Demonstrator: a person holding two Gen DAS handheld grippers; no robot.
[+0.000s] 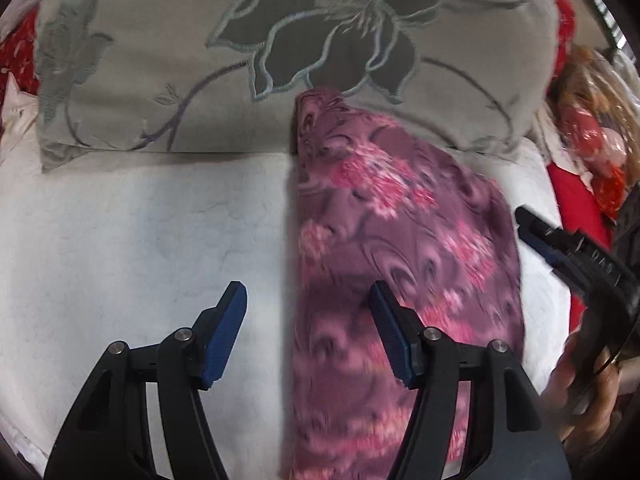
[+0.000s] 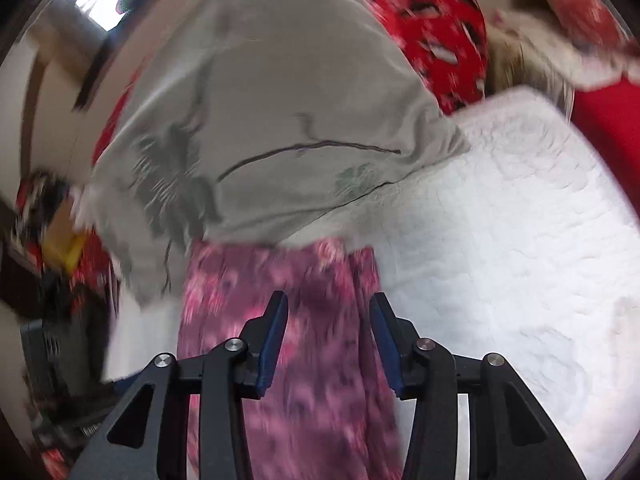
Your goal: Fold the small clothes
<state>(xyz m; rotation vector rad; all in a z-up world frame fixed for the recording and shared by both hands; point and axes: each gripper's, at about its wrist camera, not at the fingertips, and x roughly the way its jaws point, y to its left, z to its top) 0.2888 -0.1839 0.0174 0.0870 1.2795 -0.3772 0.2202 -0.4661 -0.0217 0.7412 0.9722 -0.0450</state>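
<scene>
While the purple floral garment (image 1: pixel 400 264) lies folded lengthwise on the white bed (image 1: pixel 140 240), both left tongs (image 1: pixel 308 300) and right tongs (image 2: pixel 328 312) hang released; cross folds likely remain

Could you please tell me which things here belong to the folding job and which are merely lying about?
Belongs to the job:
- purple floral garment, lying folded on the white quilted surface
- left claw, open
- right claw, open

Lying about:
- grey flower-embroidered pillow
- red patterned fabric
</scene>
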